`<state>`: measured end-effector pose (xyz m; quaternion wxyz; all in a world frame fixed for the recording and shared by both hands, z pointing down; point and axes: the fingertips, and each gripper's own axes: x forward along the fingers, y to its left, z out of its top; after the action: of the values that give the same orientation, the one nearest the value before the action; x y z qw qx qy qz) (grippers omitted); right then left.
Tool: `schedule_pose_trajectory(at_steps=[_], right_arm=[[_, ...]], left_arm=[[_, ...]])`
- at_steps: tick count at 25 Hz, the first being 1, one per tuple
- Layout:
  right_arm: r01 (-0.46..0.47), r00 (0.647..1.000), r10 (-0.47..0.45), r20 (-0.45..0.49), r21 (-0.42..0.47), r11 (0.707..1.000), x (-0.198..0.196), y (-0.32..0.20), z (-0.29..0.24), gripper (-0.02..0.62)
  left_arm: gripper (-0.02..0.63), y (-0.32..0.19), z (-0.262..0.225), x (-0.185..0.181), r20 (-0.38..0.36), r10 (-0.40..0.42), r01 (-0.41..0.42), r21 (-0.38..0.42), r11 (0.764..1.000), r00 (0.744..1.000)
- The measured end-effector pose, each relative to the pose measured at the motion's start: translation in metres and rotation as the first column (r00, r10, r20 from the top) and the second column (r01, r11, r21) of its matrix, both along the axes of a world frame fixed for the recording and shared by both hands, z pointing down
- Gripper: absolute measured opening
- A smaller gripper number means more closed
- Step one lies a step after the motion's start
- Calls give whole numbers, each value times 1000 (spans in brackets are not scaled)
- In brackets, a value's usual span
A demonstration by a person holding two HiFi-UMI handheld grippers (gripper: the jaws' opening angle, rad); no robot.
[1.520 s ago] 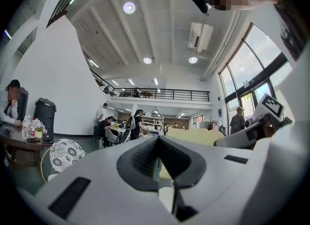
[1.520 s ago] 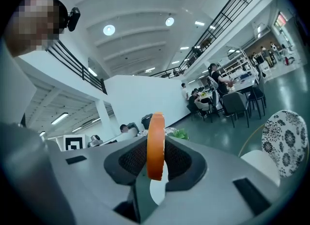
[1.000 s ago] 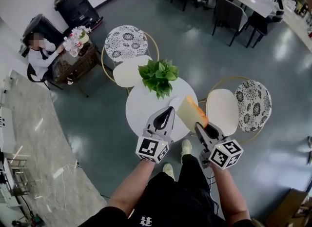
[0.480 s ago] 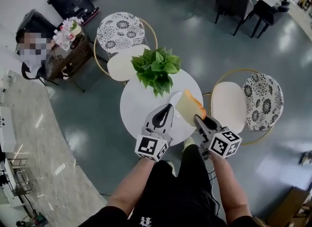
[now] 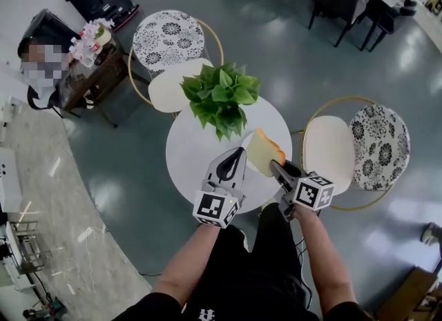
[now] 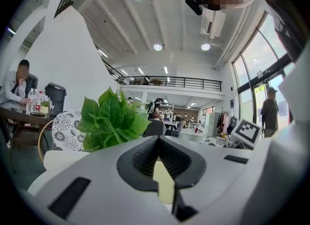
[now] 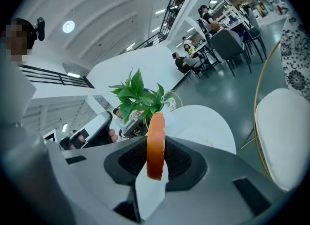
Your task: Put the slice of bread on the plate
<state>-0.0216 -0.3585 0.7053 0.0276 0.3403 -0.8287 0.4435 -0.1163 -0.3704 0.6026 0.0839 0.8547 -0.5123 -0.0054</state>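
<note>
Grips the slice of bread (image 5: 264, 152) on edge in the right gripper's (image 5: 275, 166) narrow jaws, just right of the plate rim (image 5: 244, 137) on the table (image 5: 190, 164); shows the left gripper (image 5: 238, 154) closed, empty.

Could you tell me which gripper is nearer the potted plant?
Left. The left gripper sits just short of the potted plant; the right gripper, clamping the bread slice, is farther off rightward.
</note>
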Motion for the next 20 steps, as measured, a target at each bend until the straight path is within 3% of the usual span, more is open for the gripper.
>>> schedule_pose_trajectory(at_steps=[14,17,20], right_arm=[[19,998,-12,69,-109,994,-2,-27,60,97],[27,1000,-27,1,-88,996,1,-27,66,98],[75,979,-76,-189,-12,997,2,-25,71,103]], left_arm=[[8,-11,38,-3,17,-21,22,-39,999,1000],[8,-11,42,0,20,-20,21,-50,999,1000],[8,-12,42,2,22,-20,22,-63,998,1000]])
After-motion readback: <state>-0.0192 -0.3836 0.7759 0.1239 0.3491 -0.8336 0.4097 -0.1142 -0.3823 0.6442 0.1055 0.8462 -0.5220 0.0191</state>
